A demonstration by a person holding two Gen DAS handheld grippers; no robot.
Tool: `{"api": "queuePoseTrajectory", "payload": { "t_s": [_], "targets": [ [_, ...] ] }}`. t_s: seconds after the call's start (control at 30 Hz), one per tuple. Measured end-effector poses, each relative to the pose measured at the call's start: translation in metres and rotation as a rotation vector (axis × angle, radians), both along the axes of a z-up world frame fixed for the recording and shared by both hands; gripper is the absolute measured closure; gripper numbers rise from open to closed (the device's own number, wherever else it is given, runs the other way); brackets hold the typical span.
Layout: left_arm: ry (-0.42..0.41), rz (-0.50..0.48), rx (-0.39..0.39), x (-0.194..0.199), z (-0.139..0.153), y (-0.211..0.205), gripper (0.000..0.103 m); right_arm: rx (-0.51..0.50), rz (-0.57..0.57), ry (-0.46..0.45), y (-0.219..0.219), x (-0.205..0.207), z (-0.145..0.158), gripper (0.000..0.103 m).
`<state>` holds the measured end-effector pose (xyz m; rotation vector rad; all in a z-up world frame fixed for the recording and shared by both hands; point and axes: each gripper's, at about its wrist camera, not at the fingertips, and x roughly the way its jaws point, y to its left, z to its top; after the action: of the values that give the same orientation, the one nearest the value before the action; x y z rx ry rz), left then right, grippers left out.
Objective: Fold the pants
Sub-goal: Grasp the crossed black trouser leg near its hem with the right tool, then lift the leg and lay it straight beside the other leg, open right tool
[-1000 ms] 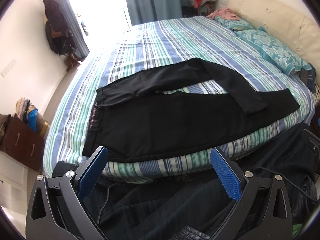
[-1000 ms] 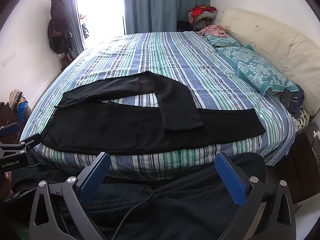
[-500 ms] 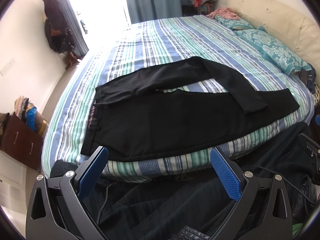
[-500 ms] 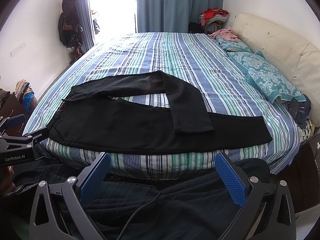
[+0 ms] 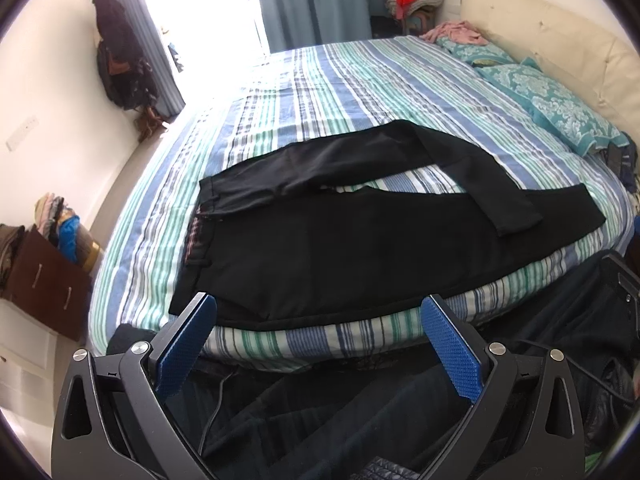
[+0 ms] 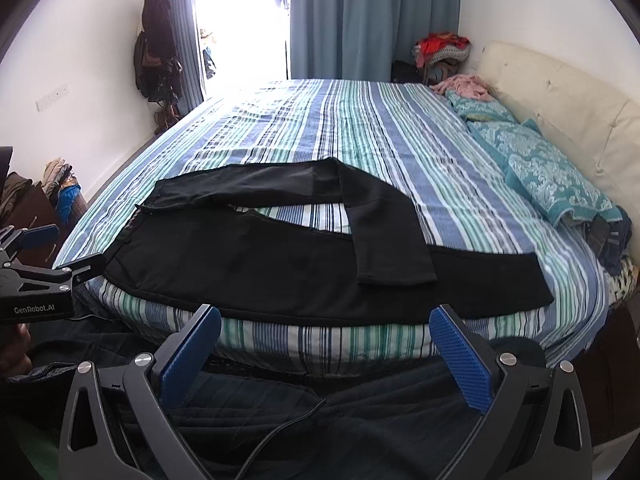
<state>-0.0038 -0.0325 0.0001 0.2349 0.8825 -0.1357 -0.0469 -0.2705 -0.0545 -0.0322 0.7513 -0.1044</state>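
Both grippers — left [image 5: 316, 344], right [image 6: 324, 354] — hover spread before the pants [image 6: 280, 264].

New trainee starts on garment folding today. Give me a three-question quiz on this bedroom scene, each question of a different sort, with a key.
1. True or false: the left gripper is shut on the black pants.
2. Multiple choice: the farther pant leg is
A. straight, parallel to the near leg
B. bent, its cuff lying over the near leg
C. hanging off the striped bed
3. Fill in: the waistband lies toward the ___ gripper's side.

Key
1. False. The jaws of both the left gripper and the right gripper stand open, short of the pants.
2. B.
3. Left.
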Motion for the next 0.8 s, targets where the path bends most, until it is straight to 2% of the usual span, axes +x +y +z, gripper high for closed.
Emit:
{"api": "queuePoseTrajectory", "payload": {
  "t_s": [0.07, 0.1, 0.17, 0.2, 0.27, 0.3, 0.33, 0.4, 0.57, 0.7, 0.73, 0.8],
  "targets": [
    [0.005, 0.039, -0.017, 0.005, -0.001, 0.009, 0.001, -0.159, 0.018, -0.054, -0.001, 0.011, -0.007, 0.000],
    [0.015, 0.053, -0.027, 0.007, -0.002, 0.013, 0.001, -0.223, 0.035, -0.045, -0.004, 0.022, -0.015, 0.000],
    [0.040, 0.067, -0.043, 0.008, -0.006, 0.018, 0.001, -0.257, 0.105, 0.037, -0.016, 0.053, -0.040, 0.000],
    [0.047, 0.071, -0.044, 0.009, -0.007, 0.018, 0.001, -0.255, 0.131, 0.097, -0.023, 0.070, -0.056, 0.003],
    [0.048, 0.081, -0.041, 0.010, -0.008, 0.019, 0.001, -0.225, 0.188, 0.215, -0.035, 0.100, -0.087, 0.018],
    [0.044, 0.087, -0.040, 0.009, -0.008, 0.020, 0.001, -0.205, 0.214, 0.270, -0.039, 0.115, -0.102, 0.029],
    [0.039, 0.094, -0.038, 0.010, -0.007, 0.021, 0.001, -0.186, 0.234, 0.317, -0.044, 0.126, -0.116, 0.035],
    [0.041, 0.107, -0.034, 0.011, -0.007, 0.022, 0.001, -0.138, 0.247, 0.374, -0.053, 0.143, -0.136, 0.035],
    [0.086, 0.112, -0.024, 0.019, -0.018, 0.023, 0.001, -0.050, 0.182, 0.420, -0.077, 0.178, -0.162, 0.035],
    [0.119, 0.096, -0.019, 0.025, -0.026, 0.018, 0.001, -0.101, 0.213, 0.416, -0.069, 0.194, -0.182, 0.036],
    [0.125, 0.093, -0.014, 0.027, -0.028, 0.017, 0.001, -0.132, 0.205, 0.433, -0.069, 0.197, -0.190, 0.050],
    [0.138, 0.094, -0.007, 0.029, -0.031, 0.017, 0.001, -0.134, 0.196, 0.436, -0.076, 0.197, -0.196, 0.063]
  ]
}}
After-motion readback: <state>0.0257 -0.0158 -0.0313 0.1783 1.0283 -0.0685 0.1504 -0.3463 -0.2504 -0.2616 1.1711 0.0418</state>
